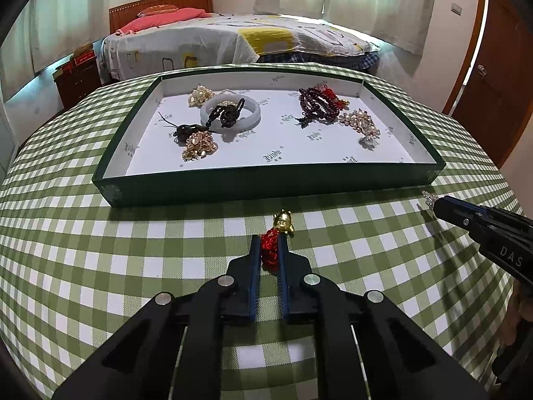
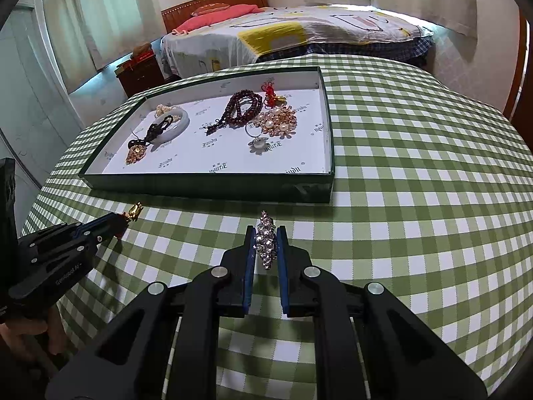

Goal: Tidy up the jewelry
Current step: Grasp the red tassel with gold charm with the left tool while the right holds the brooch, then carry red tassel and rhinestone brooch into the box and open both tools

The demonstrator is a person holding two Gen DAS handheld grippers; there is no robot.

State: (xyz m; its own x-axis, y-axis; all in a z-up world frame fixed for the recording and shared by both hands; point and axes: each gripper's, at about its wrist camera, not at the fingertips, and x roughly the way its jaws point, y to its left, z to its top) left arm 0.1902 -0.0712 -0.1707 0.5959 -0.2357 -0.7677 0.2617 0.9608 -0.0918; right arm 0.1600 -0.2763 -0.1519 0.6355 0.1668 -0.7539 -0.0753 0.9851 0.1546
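My left gripper point(image 1: 269, 240) is shut on a red knotted charm with a gold figure point(image 1: 276, 240), held just above the checked cloth in front of the tray. It also shows in the right wrist view point(image 2: 125, 218). My right gripper point(image 2: 266, 233) is shut on a silver rhinestone piece point(image 2: 266, 245), also in front of the tray; it shows at the right of the left wrist view point(image 1: 433, 201). The green tray point(image 1: 266, 185) with white lining holds a white bangle point(image 1: 230, 115), dark red beads point(image 1: 316, 103), gold and pearl pieces point(image 1: 361, 121) and a black cord charm point(image 1: 188, 130).
The table wears a green and white checked cloth point(image 2: 416, 200). A bed point(image 1: 233, 36) stands behind the table, a dark nightstand point(image 1: 76, 80) to its left, a wooden door point(image 1: 493, 83) at right. The tray's middle point(image 2: 213, 153) is bare lining.
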